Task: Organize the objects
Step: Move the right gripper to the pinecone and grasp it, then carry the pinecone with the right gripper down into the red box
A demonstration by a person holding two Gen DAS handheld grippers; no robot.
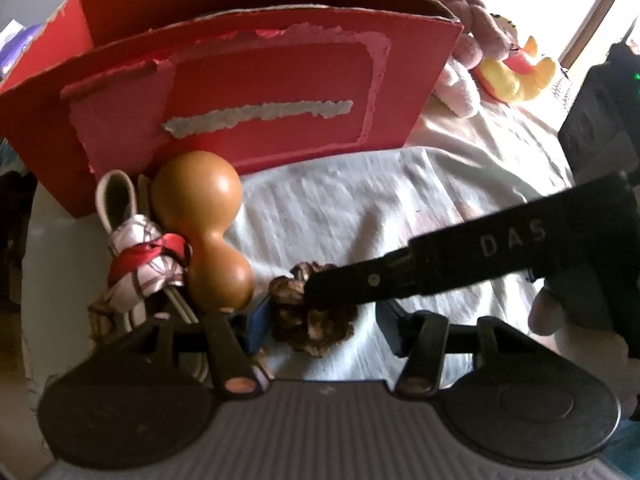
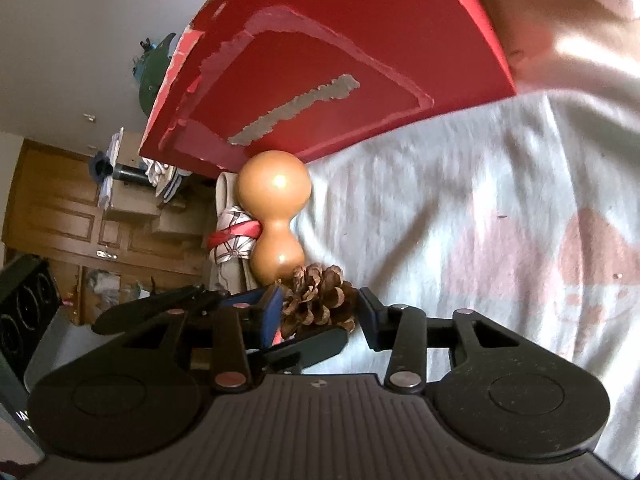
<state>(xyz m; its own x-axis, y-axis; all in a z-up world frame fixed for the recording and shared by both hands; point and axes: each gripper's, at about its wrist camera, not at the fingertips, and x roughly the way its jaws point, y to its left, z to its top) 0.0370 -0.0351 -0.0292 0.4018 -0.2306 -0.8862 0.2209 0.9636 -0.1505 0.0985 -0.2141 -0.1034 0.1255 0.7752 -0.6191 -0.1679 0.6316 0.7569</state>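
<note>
A brown pine cone (image 1: 316, 320) (image 2: 320, 300) lies on the white cloth (image 1: 360, 208). My left gripper (image 1: 322, 324) straddles it with its jaws open; the left pad is near the cone and a strip of cloth shows beside the right pad. My right gripper (image 2: 322, 312) also brackets the cone, its pads close on both sides without pressing. In the left wrist view one of the right gripper's black fingers (image 1: 380, 280) reaches in from the right over the cone. A tan gourd-shaped wooden piece (image 1: 208, 236) (image 2: 276, 220) and a ribbon-tied cloth bundle (image 1: 140, 260) (image 2: 234, 240) lie just left.
A torn red cardboard box (image 1: 260, 92) (image 2: 320, 60), open at the top, stands right behind the objects. Plush toys (image 1: 508, 64) lie at the back right, a black device (image 1: 600, 120) at the far right. A person's fingers (image 1: 548, 312) hold the right gripper.
</note>
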